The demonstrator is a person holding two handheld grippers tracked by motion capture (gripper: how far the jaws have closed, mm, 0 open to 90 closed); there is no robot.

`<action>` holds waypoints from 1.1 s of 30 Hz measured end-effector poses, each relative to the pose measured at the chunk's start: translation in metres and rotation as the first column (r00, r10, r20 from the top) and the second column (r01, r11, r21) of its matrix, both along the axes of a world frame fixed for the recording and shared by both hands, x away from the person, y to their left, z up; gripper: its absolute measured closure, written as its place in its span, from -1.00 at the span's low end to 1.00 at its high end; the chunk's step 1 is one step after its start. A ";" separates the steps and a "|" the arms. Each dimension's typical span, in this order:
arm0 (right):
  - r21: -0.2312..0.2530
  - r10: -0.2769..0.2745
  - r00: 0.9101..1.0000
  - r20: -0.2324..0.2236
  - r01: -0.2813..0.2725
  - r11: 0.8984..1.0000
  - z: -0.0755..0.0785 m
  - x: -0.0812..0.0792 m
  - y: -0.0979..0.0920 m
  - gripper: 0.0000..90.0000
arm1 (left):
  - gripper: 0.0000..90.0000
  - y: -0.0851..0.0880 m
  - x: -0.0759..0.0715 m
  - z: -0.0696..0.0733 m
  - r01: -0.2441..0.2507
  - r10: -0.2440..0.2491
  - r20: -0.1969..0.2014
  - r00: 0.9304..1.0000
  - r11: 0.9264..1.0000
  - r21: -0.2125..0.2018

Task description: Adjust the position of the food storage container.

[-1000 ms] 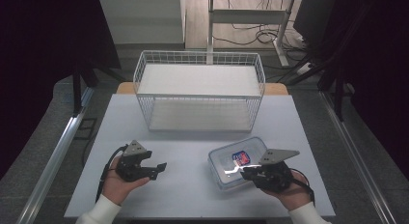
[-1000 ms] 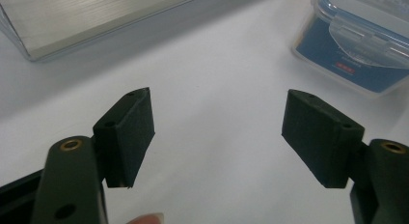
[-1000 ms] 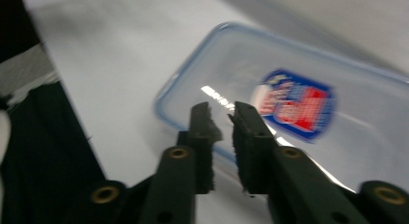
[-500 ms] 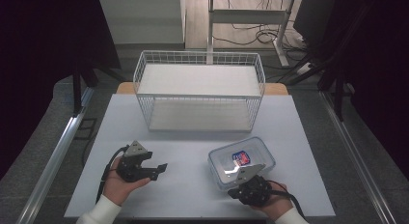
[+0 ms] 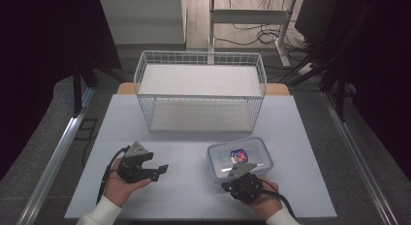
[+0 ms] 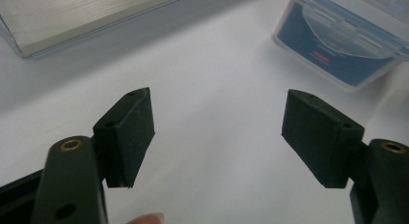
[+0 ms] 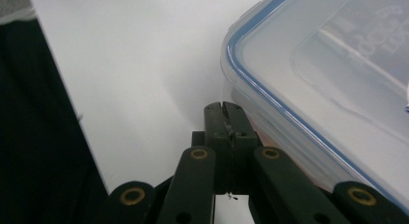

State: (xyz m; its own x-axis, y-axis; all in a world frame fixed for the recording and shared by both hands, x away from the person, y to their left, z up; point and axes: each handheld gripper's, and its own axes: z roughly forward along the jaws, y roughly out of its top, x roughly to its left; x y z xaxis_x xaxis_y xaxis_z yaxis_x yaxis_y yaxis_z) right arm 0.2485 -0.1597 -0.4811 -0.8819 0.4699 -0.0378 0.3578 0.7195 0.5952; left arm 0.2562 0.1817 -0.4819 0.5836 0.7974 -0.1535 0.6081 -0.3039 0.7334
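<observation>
— Advice for the step, starting at the left?
— Left gripper (image 6: 219, 137): jaws wide apart, nothing between them, just bare white table (image 5: 189, 186) ahead. Best kept parked there, ready to steady the clear plastic container (image 6: 347, 35), seen ahead and to the right of its jaws, well apart.
— And the right?
— Right gripper (image 7: 225, 110): jaws pressed together, gripping nothing, tips just beside the container's (image 7: 337, 79) near corner, apparently touching or almost touching its wall. Probably about to nudge or lift there; better done low and slow, tips under the lid's rim rather than skating across it.
— Why so careful?
— Smooth, glossy plastic with rounded corners on a slick matte tabletop; likely to slide or spin away from a push at a corner.
— Anything else on materials?
— Translucent lid edged with a blue seal, a printed label (image 5: 237, 154) showing through. Matte black, blocky jaw pads. Beyond the jaws, a white wire basket (image 5: 201, 89), open grid walls, rectangular, empty.
</observation>
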 end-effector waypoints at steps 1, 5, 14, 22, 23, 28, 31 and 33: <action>0.006 -0.010 1.000 0.007 0.010 1.000 -0.001 0.000 0.003 0.97 | -0.40 0.000 0.000 0.000 0.001 -0.001 -0.002 1.000 1.000 -0.001; 0.010 -0.031 0.999 0.025 0.031 0.999 -0.003 0.002 0.010 0.97 | -0.40 0.001 0.001 0.000 -0.001 0.001 -0.006 1.000 1.000 -0.008; 0.047 -0.015 0.999 0.033 0.013 0.999 0.010 -0.007 0.013 0.97 | -0.40 0.002 0.000 0.000 -0.006 0.006 -0.004 1.000 1.000 -0.009; 0.117 -0.099 0.987 0.122 0.085 0.989 0.063 0.005 -0.011 0.97 | -0.40 0.004 -0.001 0.003 -0.021 0.021 0.004 1.000 1.000 -0.021; 0.132 -0.129 0.984 0.126 0.112 0.985 0.068 0.012 -0.017 0.97 | -0.40 0.004 -0.001 0.003 -0.023 0.023 0.004 1.000 1.000 -0.022; 0.200 -0.313 0.942 0.118 0.286 0.937 0.080 0.052 -0.058 0.97 | -0.40 0.005 -0.001 0.003 -0.020 0.020 0.006 1.000 1.000 -0.016; 0.234 -0.389 0.918 0.081 0.362 0.902 0.076 0.062 -0.086 0.97 | -0.40 0.005 -0.001 0.002 -0.023 0.023 0.001 1.000 1.000 -0.019; 0.242 -0.432 0.900 0.063 0.406 0.881 0.071 0.063 -0.104 0.97 | -0.40 0.006 -0.001 0.001 -0.025 0.025 -0.003 1.000 0.999 -0.019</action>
State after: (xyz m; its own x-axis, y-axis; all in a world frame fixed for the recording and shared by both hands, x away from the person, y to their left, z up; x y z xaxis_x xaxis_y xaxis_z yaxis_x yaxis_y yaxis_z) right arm 0.3118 -0.2635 -0.4102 -0.5966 0.8023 0.0214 0.5187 0.3651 0.7731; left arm 0.2555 0.1872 -0.4809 0.5628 0.8088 -0.1704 0.6171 -0.2740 0.7377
